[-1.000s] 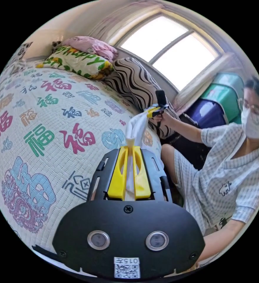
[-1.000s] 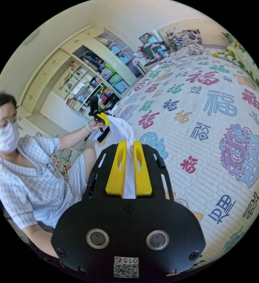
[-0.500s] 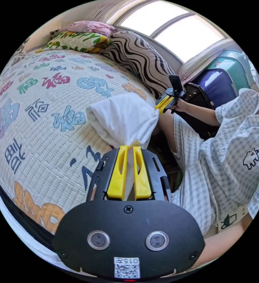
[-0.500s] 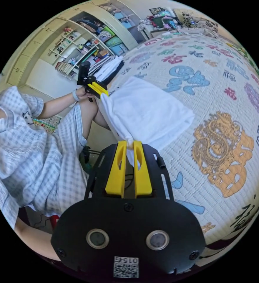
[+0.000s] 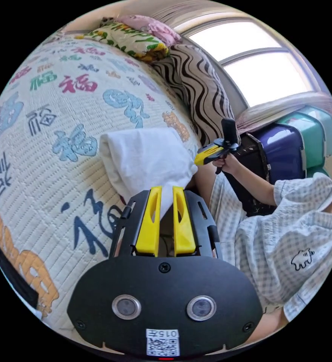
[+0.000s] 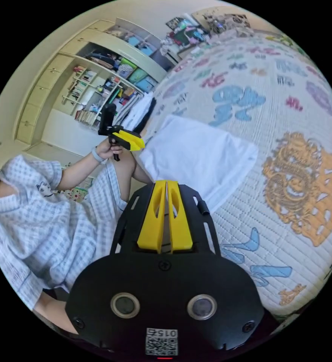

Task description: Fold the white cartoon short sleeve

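Cotton this soft and light will sag and slide open the moment you lift it by one spot, so treat the white cartoon short sleeve (image 5: 143, 158) as limp cloth with no stiffness of its own. It lies as a folded white rectangle on the patterned bed cover (image 5: 53, 113), near the edge of the bed where you sit, with one corner spilling toward your knees. In the left gripper view your left gripper (image 5: 166, 190) has its yellow jaws spread a little, and the white cloth reaches down between their tips; whether they press on it or merely stand round it I cannot tell from here. In the right gripper view your right gripper (image 6: 166, 185) has its jaws pressed together on nothing, just short of the shirt's near edge (image 6: 196, 158). If you need another fold or a shift, I would take the doubled edge at two corners well apart, pinching through all the layers so the bundle stays square. Much is out of reach of the eye: the cartoon print is folded inside or underneath, the sleeves and collar are buried in the layers, and the near corner is hidden behind the left gripper's body. How many layers lie there, and whether the underside is smooth, cannot be made out.
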Tool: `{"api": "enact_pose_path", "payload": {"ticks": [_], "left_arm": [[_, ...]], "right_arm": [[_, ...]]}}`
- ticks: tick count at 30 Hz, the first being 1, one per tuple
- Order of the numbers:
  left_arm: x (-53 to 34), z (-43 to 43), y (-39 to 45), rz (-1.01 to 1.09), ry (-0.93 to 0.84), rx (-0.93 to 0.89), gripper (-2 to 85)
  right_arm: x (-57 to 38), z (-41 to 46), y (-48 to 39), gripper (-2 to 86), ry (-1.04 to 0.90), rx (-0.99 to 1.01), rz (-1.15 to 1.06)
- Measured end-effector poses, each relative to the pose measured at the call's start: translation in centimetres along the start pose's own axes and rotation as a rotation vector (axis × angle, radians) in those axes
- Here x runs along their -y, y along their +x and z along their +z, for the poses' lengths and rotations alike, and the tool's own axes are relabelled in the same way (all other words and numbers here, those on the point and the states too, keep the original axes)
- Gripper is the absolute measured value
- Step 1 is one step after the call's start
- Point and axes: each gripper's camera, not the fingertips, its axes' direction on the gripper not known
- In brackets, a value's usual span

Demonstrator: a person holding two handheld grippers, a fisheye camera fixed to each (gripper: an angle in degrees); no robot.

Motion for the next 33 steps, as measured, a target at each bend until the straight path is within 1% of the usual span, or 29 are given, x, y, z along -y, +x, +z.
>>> {"api": "enact_pose_path", "payload": {"ticks": [2,5,10,12,15,16,17,19,20,22,24,27,30,32,33], "left_arm": [[0.1,2.1,-1.1,-0.061,-0.065,0.026,1.0],[-0.2,2.7,-1.5,-0.079,-0.071,0.037,-0.4],[0.2,3.0,-0.8,-0.070,-0.131,0.105,-0.6],[0.4,2.8,-0.7,-0.076,-0.136,0.101,-0.5],[0.8,1.0,1.1,-0.032,-0.047,0.134,0.4],[1.2,0.0,2.0,-0.009,0.025,0.149,1.2],[1.7,-0.7,2.6,-0.006,0.100,0.174,4.1],[3.0,-1.0,2.9,-0.021,0.179,0.209,7.7],[4.2,-0.8,2.8,-0.040,0.197,0.224,9.1],[5.9,-0.3,2.2,-0.070,0.221,0.233,9.8],[7.5,-0.1,1.6,-0.075,0.205,0.235,10.1],[9.5,-0.7,0.1,-0.047,0.110,0.266,11.3],[10.1,-1.6,-2.8,-0.054,0.021,0.152,11.8],[10.0,-1.5,-4.7,-0.067,-0.017,0.047,11.7],[10.0,-1.2,-5.1,-0.072,-0.038,0.032,11.5]], "right_arm": [[0.0,2.8,1.6,-0.2,-0.117,-0.047,0.072],[-1.0,2.9,3.1,-0.6,-0.064,0.028,0.147],[-1.5,3.3,3.8,-0.7,-0.147,-0.010,0.147],[-1.6,2.9,4.0,-0.6,-0.132,0.011,0.136],[-1.4,0.6,3.3,-0.4,0.001,0.029,0.081],[-1.1,-0.5,2.9,-0.2,0.063,0.014,0.067],[-0.5,-1.3,2.6,0.2,0.117,-0.038,0.063],[0.7,-1.8,2.3,1.5,0.188,-0.131,0.060],[1.8,-1.7,2.5,2.9,0.218,-0.178,0.066],[3.7,-1.4,3.4,5.9,0.224,-0.205,0.108],[5.4,-1.6,4.5,6.6,0.239,-0.239,0.141],[7.3,-2.7,7.0,8.6,0.161,-0.264,0.108],[7.6,-4.0,11.0,10.2,0.073,-0.219,0.110],[7.5,-4.2,14.4,9.3,0.034,-0.074,0.138],[7.6,-4.0,15.2,9.0,0.032,-0.016,0.140]]}}
